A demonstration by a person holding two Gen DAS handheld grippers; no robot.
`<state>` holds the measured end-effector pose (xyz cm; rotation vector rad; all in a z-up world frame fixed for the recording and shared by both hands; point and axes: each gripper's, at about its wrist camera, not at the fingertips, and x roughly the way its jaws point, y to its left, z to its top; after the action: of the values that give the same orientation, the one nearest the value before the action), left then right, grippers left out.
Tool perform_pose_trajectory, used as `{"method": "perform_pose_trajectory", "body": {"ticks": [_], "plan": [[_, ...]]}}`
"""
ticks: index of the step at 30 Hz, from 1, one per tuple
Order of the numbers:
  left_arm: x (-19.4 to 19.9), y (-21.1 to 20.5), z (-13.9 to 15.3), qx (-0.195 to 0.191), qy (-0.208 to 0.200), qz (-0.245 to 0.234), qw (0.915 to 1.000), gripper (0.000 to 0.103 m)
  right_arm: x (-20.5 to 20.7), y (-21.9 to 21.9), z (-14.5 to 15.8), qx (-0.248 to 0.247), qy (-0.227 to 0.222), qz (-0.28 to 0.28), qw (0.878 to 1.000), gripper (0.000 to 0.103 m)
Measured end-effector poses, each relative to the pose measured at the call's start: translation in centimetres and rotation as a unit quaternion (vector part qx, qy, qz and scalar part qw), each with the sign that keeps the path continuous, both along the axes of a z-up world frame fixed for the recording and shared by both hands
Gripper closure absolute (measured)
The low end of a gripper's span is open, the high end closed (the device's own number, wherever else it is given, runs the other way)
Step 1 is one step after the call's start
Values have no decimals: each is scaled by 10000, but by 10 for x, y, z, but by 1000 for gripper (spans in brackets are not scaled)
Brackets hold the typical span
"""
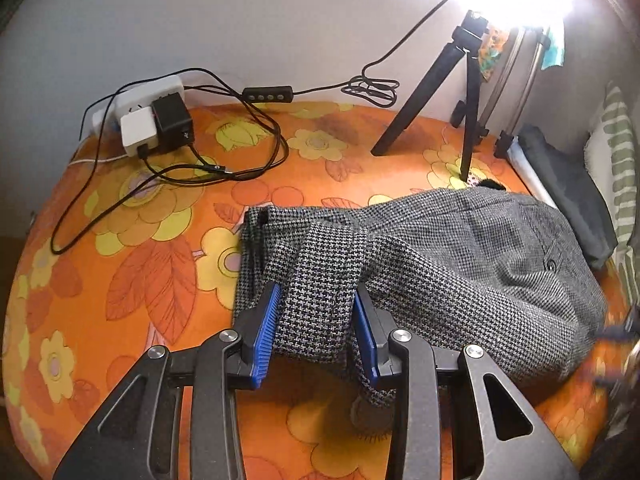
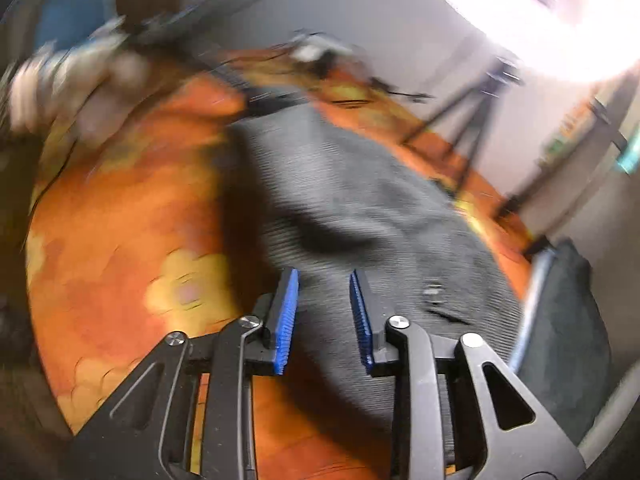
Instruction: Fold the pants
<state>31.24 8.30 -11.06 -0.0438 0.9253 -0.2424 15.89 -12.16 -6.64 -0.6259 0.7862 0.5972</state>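
Grey houndstooth pants (image 1: 460, 256) lie bunched on an orange floral bedsheet (image 1: 120, 280). My left gripper (image 1: 316, 300) has its blue pads on either side of a raised fold of pant leg and grips it. In the blurred right wrist view the pants (image 2: 360, 208) lie ahead. My right gripper (image 2: 324, 280) is open just above the cloth, with nothing between its pads. The right gripper shows as a blur at the left wrist view's right edge (image 1: 624, 336).
A power strip with plugs and cables (image 1: 156, 120) sits at the back left. A black tripod (image 1: 452, 100) with a bright lamp stands at the back right. Dark folded cloth (image 1: 568, 192) and a striped pillow (image 1: 616, 160) lie at the right.
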Motion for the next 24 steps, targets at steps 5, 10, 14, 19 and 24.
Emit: {"method": "perform_pose_trajectory", "body": {"ticks": [5,10,14,19,24], "plan": [[2,-4,1,102,32,-40,9999,69,-2,37,-30,-839,-663,171,9941,41],[5,-4,2,58,83,-13,9999,69,25,38,-41,-1135,-628,-50,9915,71],[-4,1,12,1,36,3,10000,69,43,23,-14,-347,135,-314,9988,87],[-25,12,34,152,-238,48,9996,67,70,-9,23,607,477,-856,9933,87],[-66,5,60,485,-743,-357,9954,66,90,-19,17,841,759,-1152,9869,87]]}}
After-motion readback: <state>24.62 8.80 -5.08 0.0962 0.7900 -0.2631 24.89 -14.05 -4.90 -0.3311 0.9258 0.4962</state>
